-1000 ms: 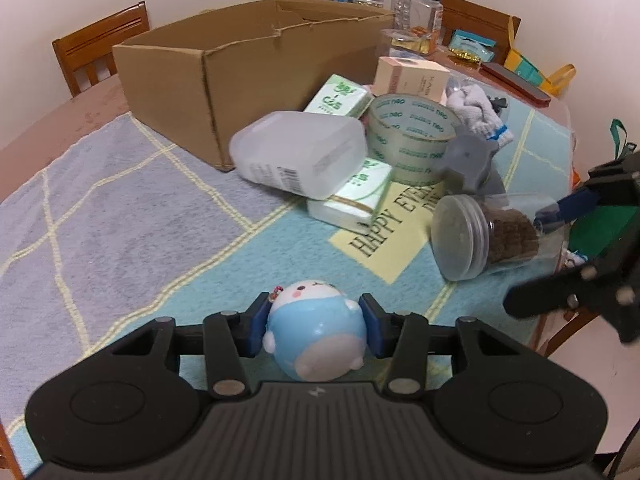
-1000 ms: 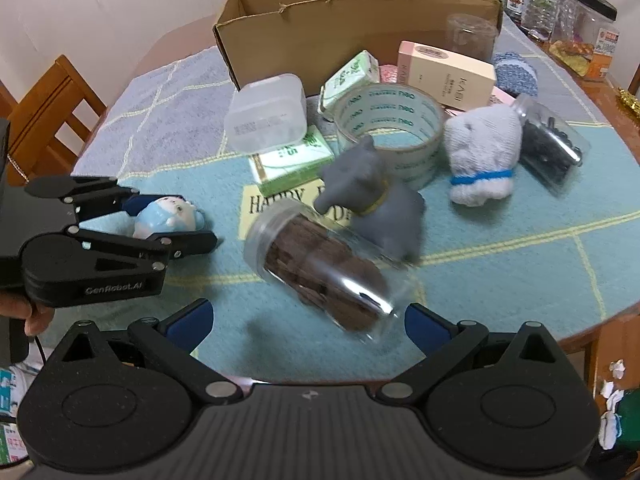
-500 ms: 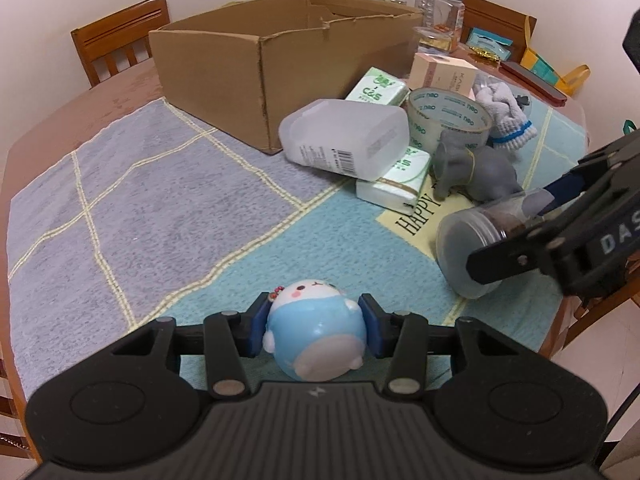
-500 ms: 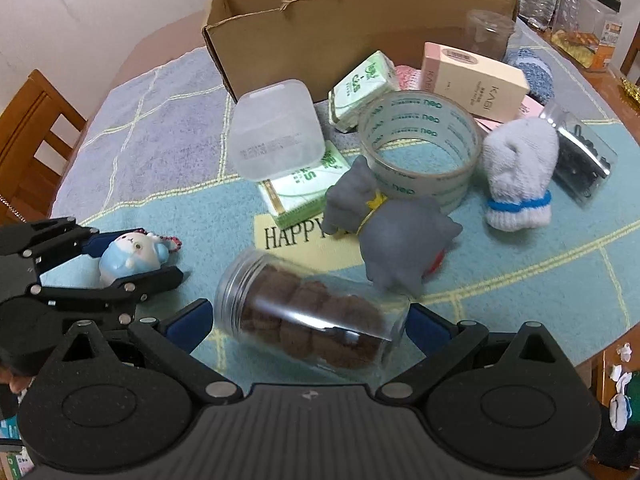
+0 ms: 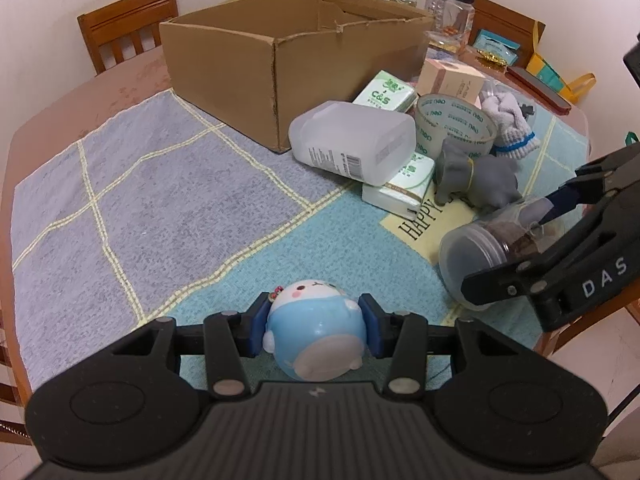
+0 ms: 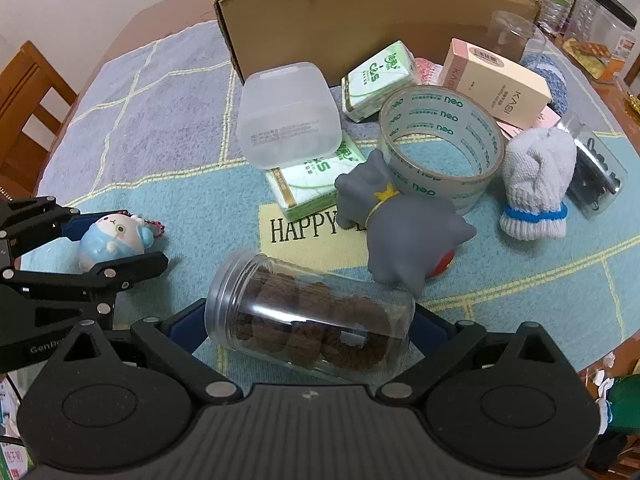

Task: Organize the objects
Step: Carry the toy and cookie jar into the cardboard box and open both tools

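My left gripper is shut on a small blue and white round toy, held low over the blue mat; both also show in the right wrist view, the gripper and the toy. My right gripper has its jaws around a clear jar of brown rings lying on its side; the blue pads touch both ends. The jar shows at the right of the left wrist view. An open cardboard box stands at the back.
Between box and jar lie a translucent plastic container, two green tissue packs, a tape roll, a grey toy animal, a white sock, a pink carton. Wooden chairs surround the table.
My right gripper has moved in over the jar and its jaws have closed onto it. My left gripper has kept the toy and shifted left, away from the pile.
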Available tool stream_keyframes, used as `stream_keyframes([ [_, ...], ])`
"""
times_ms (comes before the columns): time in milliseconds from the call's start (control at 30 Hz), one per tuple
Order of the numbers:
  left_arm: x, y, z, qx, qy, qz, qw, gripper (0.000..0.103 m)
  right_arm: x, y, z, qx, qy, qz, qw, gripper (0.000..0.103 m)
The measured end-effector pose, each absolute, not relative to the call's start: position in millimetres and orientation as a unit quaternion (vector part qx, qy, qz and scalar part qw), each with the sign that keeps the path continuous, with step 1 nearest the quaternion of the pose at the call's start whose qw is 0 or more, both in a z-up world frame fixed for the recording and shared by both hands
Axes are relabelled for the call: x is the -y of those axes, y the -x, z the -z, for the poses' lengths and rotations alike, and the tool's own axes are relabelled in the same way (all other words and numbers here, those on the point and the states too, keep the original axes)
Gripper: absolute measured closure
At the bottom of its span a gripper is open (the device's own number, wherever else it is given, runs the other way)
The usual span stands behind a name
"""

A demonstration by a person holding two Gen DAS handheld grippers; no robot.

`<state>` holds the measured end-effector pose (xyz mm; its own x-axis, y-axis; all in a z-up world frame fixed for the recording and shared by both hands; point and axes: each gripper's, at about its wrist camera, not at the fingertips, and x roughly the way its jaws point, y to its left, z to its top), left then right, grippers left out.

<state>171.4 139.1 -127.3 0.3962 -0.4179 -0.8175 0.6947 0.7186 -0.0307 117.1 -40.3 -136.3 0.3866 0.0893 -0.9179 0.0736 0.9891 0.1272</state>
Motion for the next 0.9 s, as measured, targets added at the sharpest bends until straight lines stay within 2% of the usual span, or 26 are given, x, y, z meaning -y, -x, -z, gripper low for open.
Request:
stream_keyframes([
  [467, -134.9, -181.1, 90.6, -0.445, -0.140, 0.313, 0.828, 0.057, 50.8, -128.9, 95.0, -0.550, -0.089, -0.068, 0.828, 0.002],
  [900, -97.0, -219.9, 33.7, -0.417, -0.117, 0.253, 0.865, 0.057, 83.6, -185.2, 48.4, -0.498, -0.009, -0.122, 0.858, 0.002],
])
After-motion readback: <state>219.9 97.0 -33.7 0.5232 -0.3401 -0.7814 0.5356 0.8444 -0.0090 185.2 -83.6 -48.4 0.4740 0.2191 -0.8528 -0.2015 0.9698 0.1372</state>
